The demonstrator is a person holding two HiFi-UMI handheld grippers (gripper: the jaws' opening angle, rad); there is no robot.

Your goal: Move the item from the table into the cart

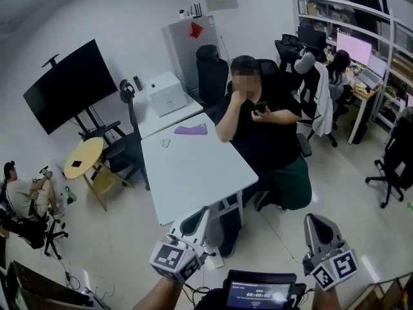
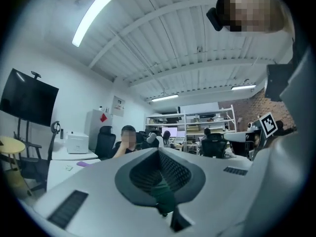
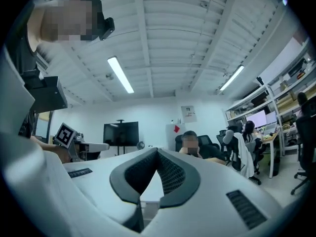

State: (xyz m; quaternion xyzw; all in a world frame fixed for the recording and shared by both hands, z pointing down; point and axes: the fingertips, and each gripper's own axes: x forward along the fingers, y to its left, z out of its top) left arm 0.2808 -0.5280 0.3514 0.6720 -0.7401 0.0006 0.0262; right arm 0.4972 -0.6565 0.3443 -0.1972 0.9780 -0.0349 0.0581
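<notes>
Holds the left tool [image 1: 199, 213] low at the near left, jaws pressed together with nothing between them. Holds the right tool [image 1: 315, 219] at the near right in the same way, closed and empty, well apart from the left one. Points both toward a white counter [image 1: 193, 173], with the left tool close to its near edge. Sees the flat purple item [image 1: 191, 130] lying on the counter's far end, well away from both tools and untouched. Sees a small pale scrap [image 1: 166, 143] on the counter just near left of it. Finds a seated person [image 1: 264, 134] in a dark top at the counter's right side, phone [image 1: 260, 107] in one hand. Spots a white box [image 1: 166, 93] on a second counter [image 1: 150, 120] beyond. Spots farther left a black television [image 1: 70, 86] on a stand and a round yellow table [image 1: 84, 157].
</notes>
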